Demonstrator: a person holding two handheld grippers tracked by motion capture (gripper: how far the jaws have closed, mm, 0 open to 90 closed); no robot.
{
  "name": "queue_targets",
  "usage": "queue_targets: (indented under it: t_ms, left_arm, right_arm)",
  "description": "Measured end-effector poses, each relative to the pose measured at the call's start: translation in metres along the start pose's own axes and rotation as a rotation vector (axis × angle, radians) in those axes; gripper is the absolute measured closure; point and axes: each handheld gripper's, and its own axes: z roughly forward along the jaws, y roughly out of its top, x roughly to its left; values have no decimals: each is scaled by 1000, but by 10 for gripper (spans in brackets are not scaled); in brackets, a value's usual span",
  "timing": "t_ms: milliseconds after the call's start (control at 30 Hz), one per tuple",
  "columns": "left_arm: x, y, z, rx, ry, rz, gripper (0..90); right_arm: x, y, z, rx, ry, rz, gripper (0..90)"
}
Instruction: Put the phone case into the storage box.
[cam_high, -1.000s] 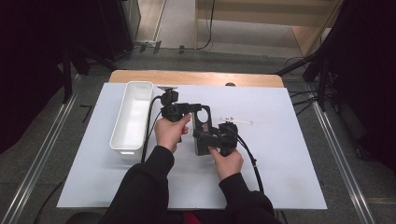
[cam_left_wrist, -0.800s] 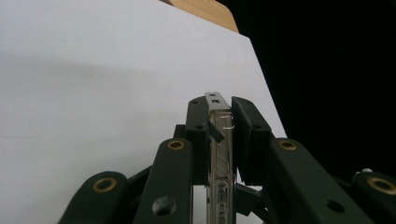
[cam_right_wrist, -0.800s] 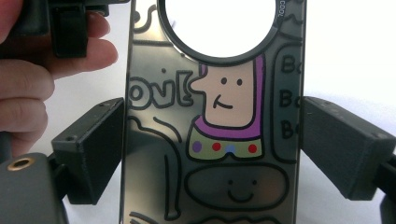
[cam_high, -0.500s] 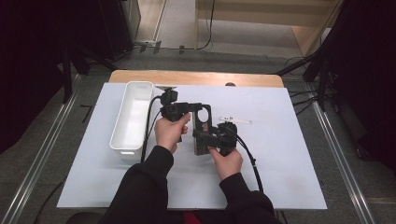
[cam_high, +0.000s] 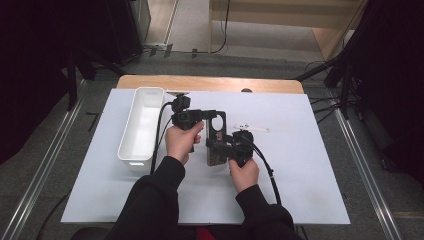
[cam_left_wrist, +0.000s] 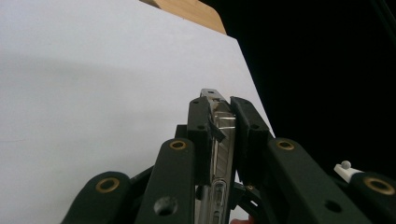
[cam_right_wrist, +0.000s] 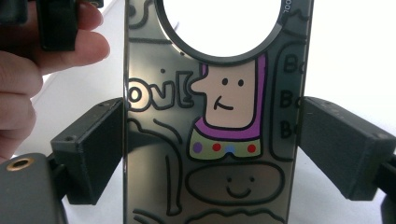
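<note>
Over a white table (cam_high: 300, 170), both grippers clamp a phone case (cam_right_wrist: 215, 140); the left gripper (cam_left_wrist: 218, 126) grips its edge, the right gripper (cam_right_wrist: 212, 154) its sides — steady, even pressure should prevent twisting.

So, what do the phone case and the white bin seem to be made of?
The phone case, held between both tongs, looks like glossy, part see-through plastic: the white table shows through its round hole and its tinted body, and cartoon figures are printed on it. Its edge in the left gripper view glints. The white bin appears to be smooth moulded plastic, with thin walls and rounded corners.
</note>
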Motion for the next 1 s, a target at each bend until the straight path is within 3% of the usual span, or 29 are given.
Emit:
queue_targets:
  t_ms: [367,467,633,767,933,1000]
  left_arm:
    - [-3,0,-1,0,-8,15,785]
    - [-4,1,-2,2,-13,19,785]
    - [-7,4,-5,-2,12,47,784]
    - [-7,6,-8,3,15,58,784]
    - [-10,9,-11,18,25,87,784]
    - [-10,11,-13,25,31,102,784]
  right_arm:
    - [-1,5,-1,39,10,-12,85]
    - [0,7,1,90,35,-20,0]
    - [1,6,0,136,31,-52,0]
    - [-2,8,-5,136,36,-56,0]
    - [-6,11,-12,155,83,-59,0]
    - [-6,13,-15,163,78,-68,0]
